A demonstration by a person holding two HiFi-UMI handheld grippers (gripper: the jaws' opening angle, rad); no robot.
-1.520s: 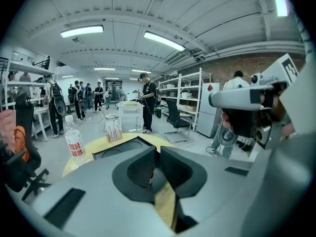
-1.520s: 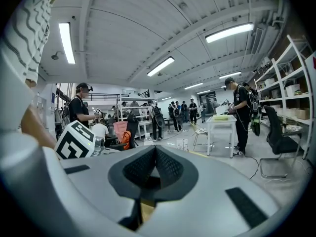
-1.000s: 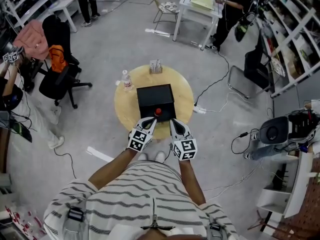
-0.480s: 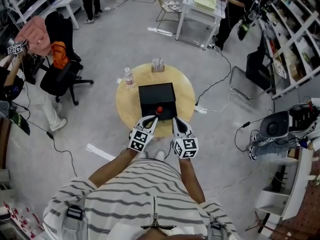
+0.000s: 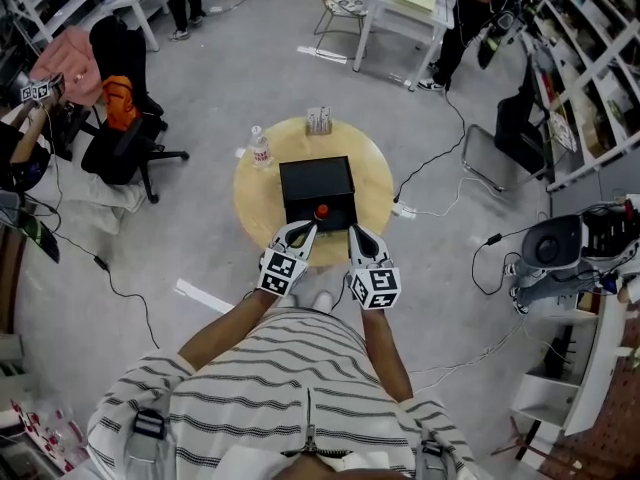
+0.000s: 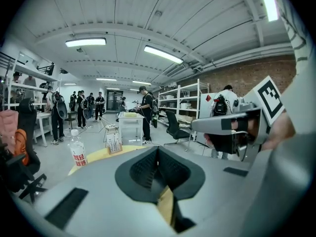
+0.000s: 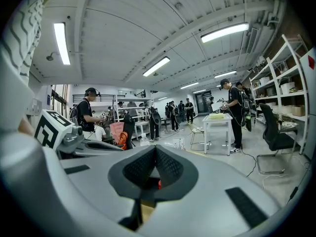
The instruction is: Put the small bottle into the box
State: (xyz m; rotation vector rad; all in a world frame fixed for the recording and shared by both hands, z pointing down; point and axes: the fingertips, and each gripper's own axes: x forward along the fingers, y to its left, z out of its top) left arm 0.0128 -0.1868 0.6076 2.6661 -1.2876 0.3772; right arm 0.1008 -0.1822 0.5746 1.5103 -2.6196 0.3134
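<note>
The small clear bottle (image 5: 259, 148) with a red label stands upright on the far left of the round wooden table (image 5: 372, 183). It also shows in the left gripper view, bottle (image 6: 77, 153). A closed black box (image 5: 317, 186) fills the table's middle, with a red knob (image 5: 322, 212) at its near edge. My left gripper (image 5: 307, 227) and right gripper (image 5: 353, 231) hover side by side at the box's near edge, flanking the knob. Both are shut and hold nothing. The bottle is well beyond them, past the box.
A small rack (image 5: 318, 120) of upright cards stands at the table's far edge. An office chair (image 5: 125, 138) stands left of the table, cables (image 5: 430, 208) lie on the floor to its right, and a white table (image 5: 412, 3) with people stands farther back.
The table and box sit slightly higher in the head view than before. Both grippers remain shut at the box's near edge, about where they were.
</note>
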